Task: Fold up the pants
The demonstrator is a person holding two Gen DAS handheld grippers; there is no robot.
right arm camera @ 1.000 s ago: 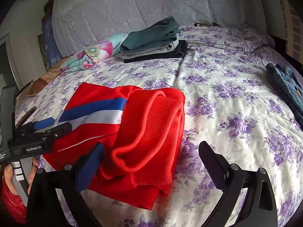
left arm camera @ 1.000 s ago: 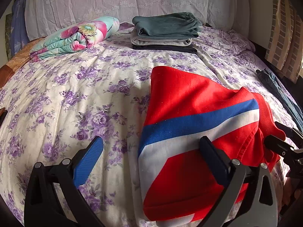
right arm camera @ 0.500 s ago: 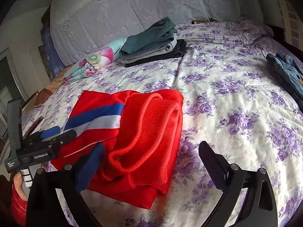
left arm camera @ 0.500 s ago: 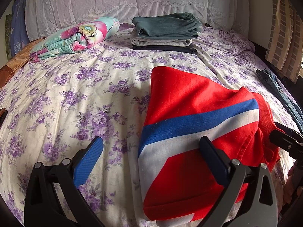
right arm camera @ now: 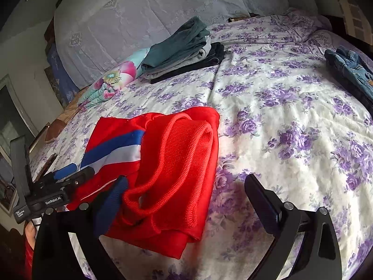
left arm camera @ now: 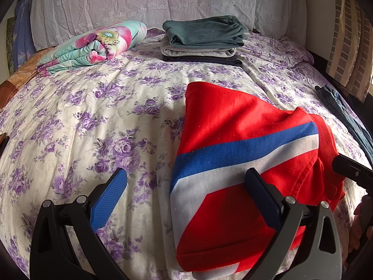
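Observation:
Red pants (left arm camera: 233, 121) with a blue and white stripe lie folded into a bundle near the front of the flowered bed (left arm camera: 105, 121). My left gripper (left arm camera: 186, 193) hovers open at their left edge: the right finger is over the cloth, the left finger over bare sheet. In the right wrist view the pants (right arm camera: 177, 158) show a ribbed red waistband bunched on top. My right gripper (right arm camera: 186, 198) is open at their right side, with its left finger over the red cloth. The left gripper (right arm camera: 67, 175) also shows there, open beside the stripe. Neither holds anything.
A stack of folded clothes (left arm camera: 202, 39), teal on top, sits at the bed's far end beside a rolled floral quilt (left arm camera: 93, 46). Blue jeans (right arm camera: 349, 70) lie at the bed's right edge. Pillows (left arm camera: 139, 0) line the head, and a hand (right arm camera: 30, 231) holds the left gripper.
The right gripper has tilted and drawn back slightly, so the bed looks slanted in its view. The left gripper and the pants have stayed put.

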